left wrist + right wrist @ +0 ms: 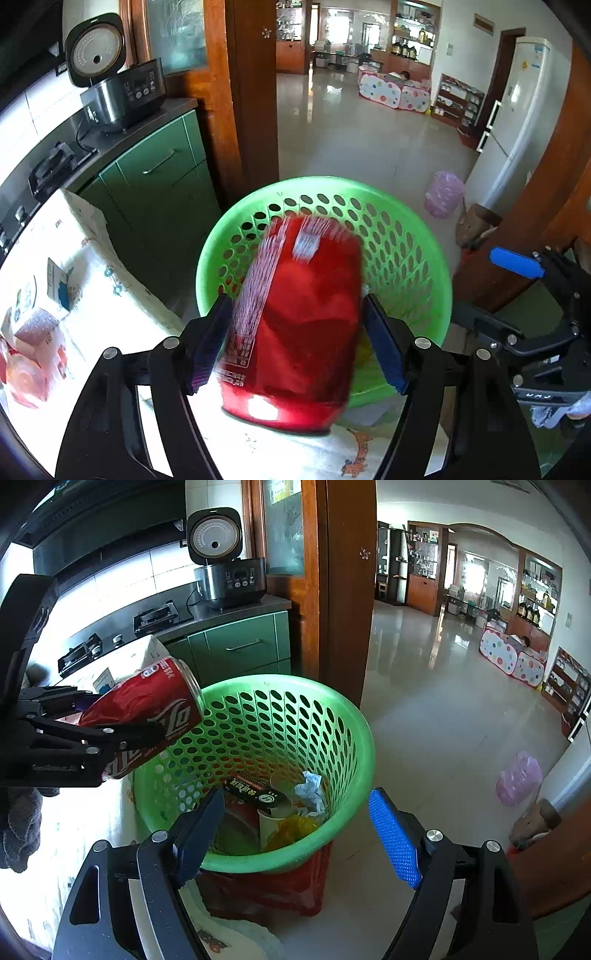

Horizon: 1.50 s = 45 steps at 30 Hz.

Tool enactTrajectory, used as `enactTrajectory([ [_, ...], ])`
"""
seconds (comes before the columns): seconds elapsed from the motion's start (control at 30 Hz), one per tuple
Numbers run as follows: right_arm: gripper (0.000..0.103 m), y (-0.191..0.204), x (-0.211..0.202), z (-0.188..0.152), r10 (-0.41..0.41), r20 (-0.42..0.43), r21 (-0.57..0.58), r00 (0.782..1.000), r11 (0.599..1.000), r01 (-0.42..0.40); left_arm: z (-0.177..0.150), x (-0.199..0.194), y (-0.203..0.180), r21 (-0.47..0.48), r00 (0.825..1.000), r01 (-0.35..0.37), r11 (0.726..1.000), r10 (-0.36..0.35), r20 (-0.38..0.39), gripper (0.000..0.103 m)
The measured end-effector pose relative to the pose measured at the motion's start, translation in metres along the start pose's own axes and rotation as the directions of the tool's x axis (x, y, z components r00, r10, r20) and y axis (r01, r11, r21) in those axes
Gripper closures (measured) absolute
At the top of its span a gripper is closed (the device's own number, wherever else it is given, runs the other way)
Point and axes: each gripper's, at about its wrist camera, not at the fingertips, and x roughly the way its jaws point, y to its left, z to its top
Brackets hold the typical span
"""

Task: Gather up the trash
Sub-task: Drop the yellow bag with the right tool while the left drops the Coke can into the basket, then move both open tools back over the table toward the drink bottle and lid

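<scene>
Kitchen doorway, green basket (343, 716) at my 12 o'clock | left gripper (295, 339) clenched on red cola can (299, 317), tilted over rim for dropping | right gripper (295, 834) unclenched, empty, I judged waiting.

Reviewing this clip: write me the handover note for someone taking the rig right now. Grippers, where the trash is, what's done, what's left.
Left gripper: shut on the red can, held tilted at the near rim of the green basket, not yet released.
Right gripper: open and empty, hovering at the basket's front rim.
Done: the basket, sitting on a red stool, already holds a dark box, crumpled paper, a paper cup and a yellow wrapper.
Left: drop the can in. More packaging lies on the cloth-covered table; probably collect that next.
</scene>
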Motion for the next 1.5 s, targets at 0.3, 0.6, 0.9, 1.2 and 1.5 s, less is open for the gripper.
enactTrajectory([
  [0.3, 0.025, 0.013, -0.011, 0.005, 0.010, 0.018, -0.029, 1.000, 1.000, -0.010, -0.010, -0.029, 0.008, -0.012, 0.998, -0.023, 1.000, 0.024, 0.056, 0.023],
  [0.6, 0.025, 0.061, -0.024, 0.019, 0.107, 0.034, -0.093, 0.994, 0.990, -0.103, -0.047, -0.088, 0.059, -0.087, 0.987, -0.119, 0.989, 0.128, 0.099, 0.023],
  [0.9, 0.025, 0.140, -0.024, 0.040, 0.233, 0.007, -0.194, 0.973, 0.954, -0.227, -0.099, -0.147, 0.143, -0.213, 0.952, -0.270, 0.939, 0.293, 0.086, 0.024],
  [1.2, 0.025, 0.234, -0.017, 0.065, 0.356, -0.054, -0.327, 0.933, 0.877, -0.353, -0.152, -0.191, 0.232, -0.315, 0.904, -0.402, 0.860, 0.428, 0.015, 0.024],
  [1.5, 0.025, 0.327, 0.001, 0.087, 0.423, -0.110, -0.450, 0.899, 0.785, -0.425, -0.191, -0.212, 0.307, -0.409, 0.868, -0.471, 0.782, 0.494, -0.055, 0.024],
])
